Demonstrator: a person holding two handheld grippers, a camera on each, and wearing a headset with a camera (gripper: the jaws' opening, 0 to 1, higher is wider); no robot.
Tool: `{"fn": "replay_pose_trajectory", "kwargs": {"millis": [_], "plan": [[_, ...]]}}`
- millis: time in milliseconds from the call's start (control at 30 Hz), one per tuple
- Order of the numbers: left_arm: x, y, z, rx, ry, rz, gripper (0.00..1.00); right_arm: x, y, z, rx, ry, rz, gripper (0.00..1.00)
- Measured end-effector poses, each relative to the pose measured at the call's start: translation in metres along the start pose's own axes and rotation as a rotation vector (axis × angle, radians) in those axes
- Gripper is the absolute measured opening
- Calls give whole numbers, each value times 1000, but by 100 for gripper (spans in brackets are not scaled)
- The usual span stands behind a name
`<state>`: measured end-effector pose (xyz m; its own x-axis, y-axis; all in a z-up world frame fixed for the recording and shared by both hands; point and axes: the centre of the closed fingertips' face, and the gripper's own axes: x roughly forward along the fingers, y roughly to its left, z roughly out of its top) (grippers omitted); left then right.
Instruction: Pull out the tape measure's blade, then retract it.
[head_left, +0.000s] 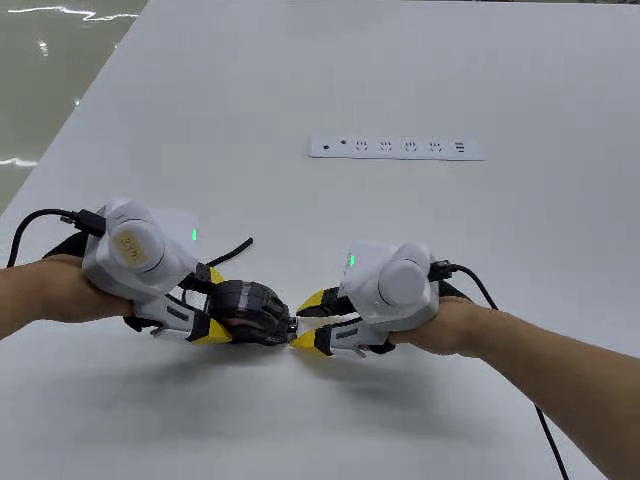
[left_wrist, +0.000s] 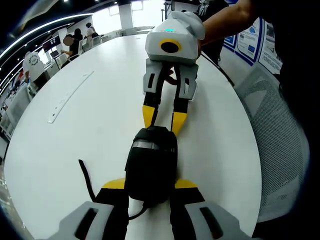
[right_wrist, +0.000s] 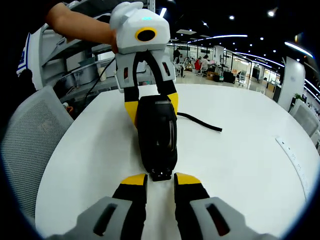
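Over the white table (head_left: 300, 80), head view: left gripper (head_left: 222, 308) and right gripper (head_left: 306, 322) point at each other, tips almost meeting. Black tape (head_left: 250, 310) sits between the left jaws, which are clamped on its body. Its mouth end reaches the right jaws' tips. Black strap (head_left: 228, 252) trails off behind the left jaws. Power strip (head_left: 395, 148) lies flat well beyond both sets of jaws.

Left gripper view: own yellow-tipped jaws press on both sides of the tape (left_wrist: 151, 165), and its far end pokes out past them. Right gripper (left_wrist: 163, 118) comes in straight ahead, its tips just at the tape's far end with a narrow gap between them. Strap (left_wrist: 86, 177) curls just left of the left jaw. Power strip (left_wrist: 70, 97) is far ahead to the left.

Right gripper view: own jaws are nearly together. The tape's hook end (right_wrist: 160, 175) sits in the slim gap between the tips, and I cannot tell if they pinch it. Tape body (right_wrist: 156, 135) runs straight ahead of the jaws into the left gripper (right_wrist: 150, 105), which grips it from the far side. Strap (right_wrist: 200, 122) lies ahead to the right, power strip (right_wrist: 295, 162) far right.
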<state>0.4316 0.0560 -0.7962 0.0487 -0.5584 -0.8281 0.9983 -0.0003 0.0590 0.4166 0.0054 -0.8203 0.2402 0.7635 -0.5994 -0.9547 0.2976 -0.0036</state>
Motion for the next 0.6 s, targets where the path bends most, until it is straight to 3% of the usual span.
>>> {"fn": "replay_pose_trajectory", "kwargs": {"millis": [133, 600], "plan": [[0, 0, 0, 2, -1, 0, 28, 3, -2, -1, -10, 2, 1, 15], [0, 1, 0, -4, 0, 15, 28, 2, 0, 0, -85, 18, 22, 11]]}}
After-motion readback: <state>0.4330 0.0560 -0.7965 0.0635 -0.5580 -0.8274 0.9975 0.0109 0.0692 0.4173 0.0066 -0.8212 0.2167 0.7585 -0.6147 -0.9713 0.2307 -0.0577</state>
